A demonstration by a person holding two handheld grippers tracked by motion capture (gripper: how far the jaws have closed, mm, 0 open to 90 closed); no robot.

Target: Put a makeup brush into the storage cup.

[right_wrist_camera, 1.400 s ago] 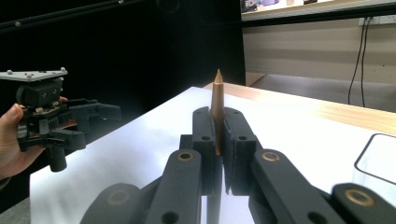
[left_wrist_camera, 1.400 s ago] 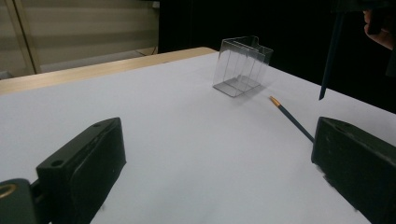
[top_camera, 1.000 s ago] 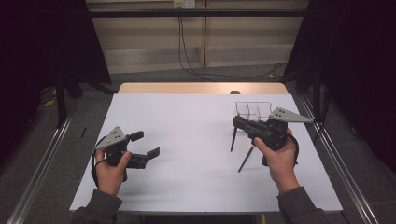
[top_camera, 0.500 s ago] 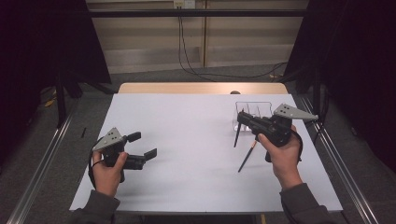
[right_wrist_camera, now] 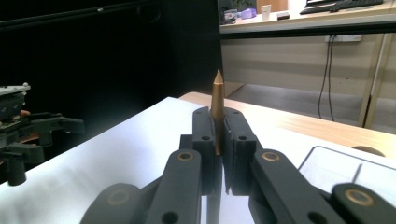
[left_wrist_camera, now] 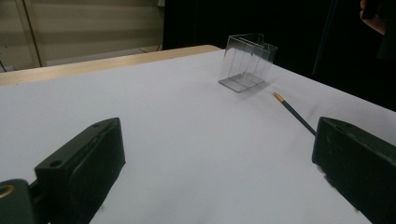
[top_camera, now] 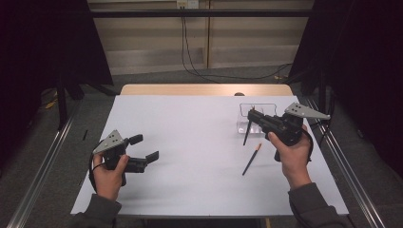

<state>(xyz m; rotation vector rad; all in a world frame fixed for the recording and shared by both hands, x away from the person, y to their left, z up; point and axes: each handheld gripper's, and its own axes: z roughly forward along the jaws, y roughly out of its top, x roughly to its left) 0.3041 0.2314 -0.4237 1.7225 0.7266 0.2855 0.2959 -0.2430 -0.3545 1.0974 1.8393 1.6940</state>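
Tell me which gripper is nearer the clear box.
Right. The right gripper, shut on a pencil, hovers at the clear box; the left gripper sits open across the table, far from it.

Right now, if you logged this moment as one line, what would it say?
right gripper: shut on pencil, beside clear box | left gripper: open, holding nothing | second pencil: lying on table

White-covered table (top_camera: 190, 123), black curtains (top_camera: 43, 42), wall cables (top_camera: 183, 33).
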